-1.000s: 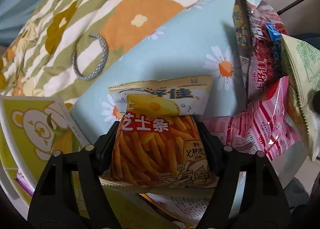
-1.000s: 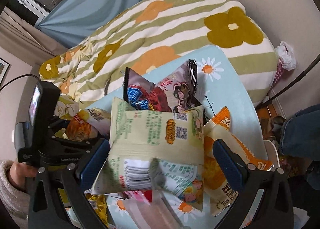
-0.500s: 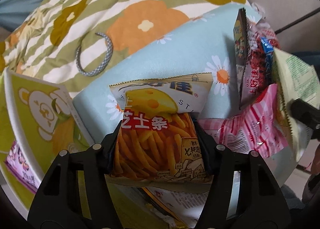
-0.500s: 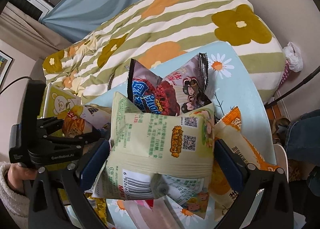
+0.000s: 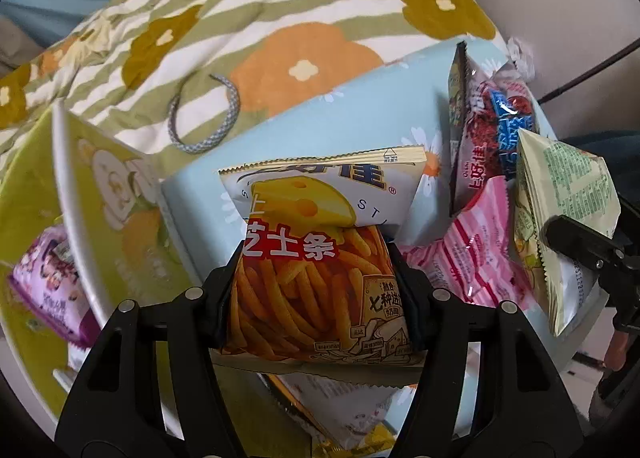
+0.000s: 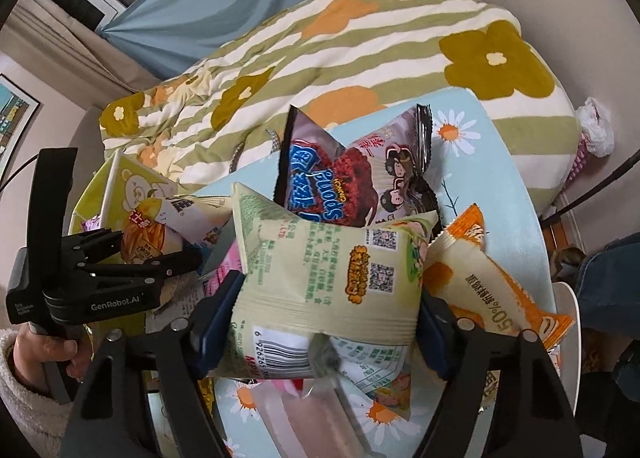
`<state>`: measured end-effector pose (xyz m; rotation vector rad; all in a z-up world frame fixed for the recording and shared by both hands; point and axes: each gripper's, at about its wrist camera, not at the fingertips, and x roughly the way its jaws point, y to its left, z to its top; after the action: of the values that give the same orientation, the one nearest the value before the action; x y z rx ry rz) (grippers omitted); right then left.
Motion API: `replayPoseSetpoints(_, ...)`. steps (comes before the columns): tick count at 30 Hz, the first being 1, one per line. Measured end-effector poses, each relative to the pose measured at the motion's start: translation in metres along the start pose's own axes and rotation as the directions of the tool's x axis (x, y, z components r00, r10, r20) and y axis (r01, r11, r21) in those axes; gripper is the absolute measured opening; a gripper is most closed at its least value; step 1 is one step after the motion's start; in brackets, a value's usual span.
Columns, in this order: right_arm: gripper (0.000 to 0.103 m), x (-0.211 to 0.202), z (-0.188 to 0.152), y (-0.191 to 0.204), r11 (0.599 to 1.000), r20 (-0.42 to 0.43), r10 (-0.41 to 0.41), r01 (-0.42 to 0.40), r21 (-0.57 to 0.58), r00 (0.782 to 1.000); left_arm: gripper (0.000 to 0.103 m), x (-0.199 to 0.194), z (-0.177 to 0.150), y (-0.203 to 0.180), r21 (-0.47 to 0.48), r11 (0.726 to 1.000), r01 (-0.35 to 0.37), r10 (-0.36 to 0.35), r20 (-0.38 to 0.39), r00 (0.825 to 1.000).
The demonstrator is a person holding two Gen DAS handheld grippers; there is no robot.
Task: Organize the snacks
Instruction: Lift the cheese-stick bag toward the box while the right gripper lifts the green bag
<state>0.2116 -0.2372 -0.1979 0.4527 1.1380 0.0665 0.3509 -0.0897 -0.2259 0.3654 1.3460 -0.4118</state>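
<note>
Snacks in crinkly foil bags lie heaped on a round bench (image 6: 516,186) under a pale blue daisy cloth, beside a bed with a green-striped floral quilt (image 5: 280,18). The left claw (image 5: 316,290) is clamped on an orange cheese-stick bag (image 5: 312,290), pinched at its middle and clear of the pile. The right claw (image 6: 328,314) is closing on a pale green puffed bag (image 6: 320,274), whose sides already sit against the blue pads (image 6: 216,314). A yellow-green bear-print box (image 5: 96,242) at the left already holds a purple packet (image 5: 48,290); it is probably the destination. Squeeze gently so the air-filled bags neither burst nor slip, lift straight up to avoid dragging the neighbouring dark brown bag (image 6: 360,174), and keep the two claws apart over the box.
</note>
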Motion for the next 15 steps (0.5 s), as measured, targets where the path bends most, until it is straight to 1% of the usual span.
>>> replayPoseSetpoints(8, 0.073, -0.031, -0.001, 0.016, 0.998, 0.061, 0.014, -0.01, -0.059, 0.998, 0.063, -0.041, -0.011, 0.0, -0.039, 0.999, 0.016, -0.012, 0.1, 0.995)
replayPoseSetpoints(12, 0.073, -0.049, 0.002, 0.029, 0.995, 0.09, 0.026, -0.017, -0.102, 0.996, 0.063, -0.067, -0.017, -0.001, -0.06, 0.998, 0.028, -0.018, 0.162, 0.987)
replayPoseSetpoints(15, 0.073, -0.062, 0.005, 0.041, 0.99, 0.11, 0.034, -0.018, -0.139, 0.993, 0.063, -0.093, -0.022, 0.004, -0.086, 0.995, 0.045, -0.025, 0.218, 0.976)
